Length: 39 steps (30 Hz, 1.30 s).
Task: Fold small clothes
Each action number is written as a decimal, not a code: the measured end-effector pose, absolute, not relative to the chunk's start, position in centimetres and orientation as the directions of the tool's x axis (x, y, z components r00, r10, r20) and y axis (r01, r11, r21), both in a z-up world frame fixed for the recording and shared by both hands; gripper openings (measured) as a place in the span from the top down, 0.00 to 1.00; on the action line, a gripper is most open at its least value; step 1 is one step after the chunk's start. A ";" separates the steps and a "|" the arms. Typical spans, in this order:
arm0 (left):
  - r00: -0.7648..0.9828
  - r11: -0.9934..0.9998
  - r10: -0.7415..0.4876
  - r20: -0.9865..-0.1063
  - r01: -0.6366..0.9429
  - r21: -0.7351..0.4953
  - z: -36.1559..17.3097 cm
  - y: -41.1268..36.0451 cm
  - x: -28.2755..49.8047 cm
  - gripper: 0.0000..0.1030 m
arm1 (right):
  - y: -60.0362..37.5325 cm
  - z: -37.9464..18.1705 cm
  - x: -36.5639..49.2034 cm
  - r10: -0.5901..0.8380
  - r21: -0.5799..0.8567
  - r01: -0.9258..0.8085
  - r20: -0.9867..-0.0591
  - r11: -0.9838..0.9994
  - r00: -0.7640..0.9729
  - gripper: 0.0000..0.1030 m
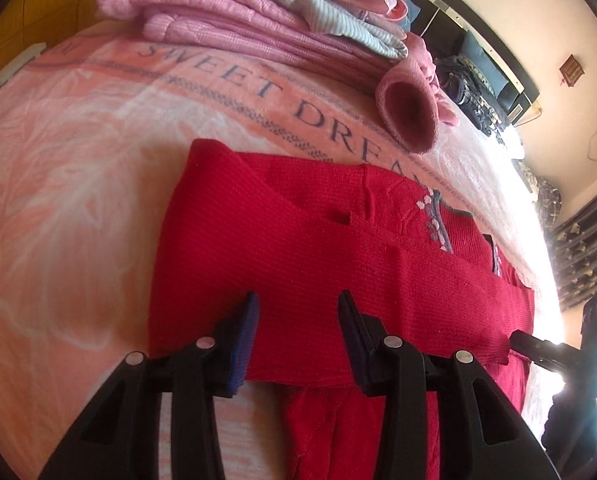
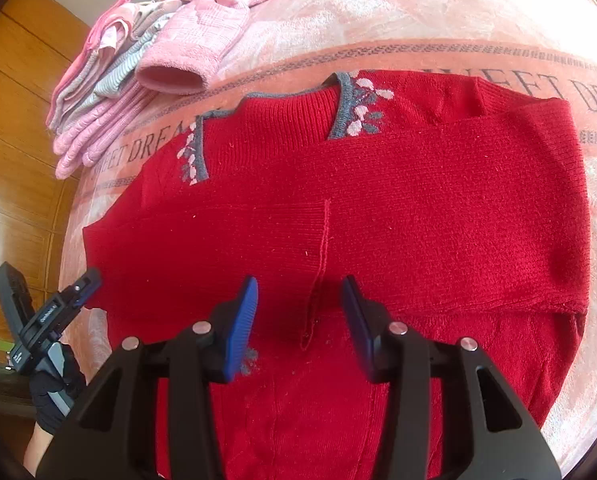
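Underneath everything lies a pink blanket point(image 2: 438, 12) lettered "SWEET DREAMS", wooden panelling point(image 2: 14, 92) beyond its edge. Mid-blanket sits the red sweater point(image 2: 378, 208) — sleeves folded across, collar towards the folded pink pile point(image 2: 110, 92). Left gripper point(image 1: 296, 312) and right gripper point(image 2: 300, 296) both gape, empty, above it.

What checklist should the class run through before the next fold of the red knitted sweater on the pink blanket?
1. Left gripper open over the red knitted sweater: ok.
2. Right gripper open, holding nothing: ok.
3. Sleeve folded across the body: ok.
4. Sweater clear of the stack of folded pink clothes: ok.
5. Pink "Sweet Dream" blanket smooth beside the sweater: ok.
6. Lower hem lying flat: cannot tell, hidden behind the grippers.
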<state>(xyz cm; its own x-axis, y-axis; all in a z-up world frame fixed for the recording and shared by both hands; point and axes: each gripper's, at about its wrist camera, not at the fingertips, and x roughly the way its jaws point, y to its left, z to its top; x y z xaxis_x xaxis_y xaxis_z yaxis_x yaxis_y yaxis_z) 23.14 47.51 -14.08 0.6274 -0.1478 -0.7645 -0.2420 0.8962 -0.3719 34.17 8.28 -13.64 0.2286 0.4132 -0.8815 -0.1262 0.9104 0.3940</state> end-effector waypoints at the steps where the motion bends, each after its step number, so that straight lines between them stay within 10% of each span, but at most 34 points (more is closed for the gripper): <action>1: 0.640 0.900 -0.130 -0.757 -0.244 -0.360 -13.6 47.6 23.1 0.60 | 8.4 -13.9 34.3 0.409 0.391 -0.122 -0.885 0.912 0.224 0.60; 7: 0.689 0.887 -0.011 -0.725 -0.328 -0.324 -12.3 50.3 22.0 0.59 | 10.0 -14.0 34.0 0.449 0.416 -0.185 -0.869 0.890 0.208 0.96; 23: 0.719 0.891 0.045 -0.694 -0.343 -0.297 -11.2 49.4 22.0 0.59 | 2.5 -5.9 34.4 0.454 0.420 -0.182 -0.761 0.889 0.464 0.96; 39: 0.572 0.956 0.073 -0.817 -0.273 -0.106 -15.3 41.8 25.0 0.59 | -5.3 -12.3 34.7 0.271 0.302 0.015 -0.875 0.953 0.402 0.88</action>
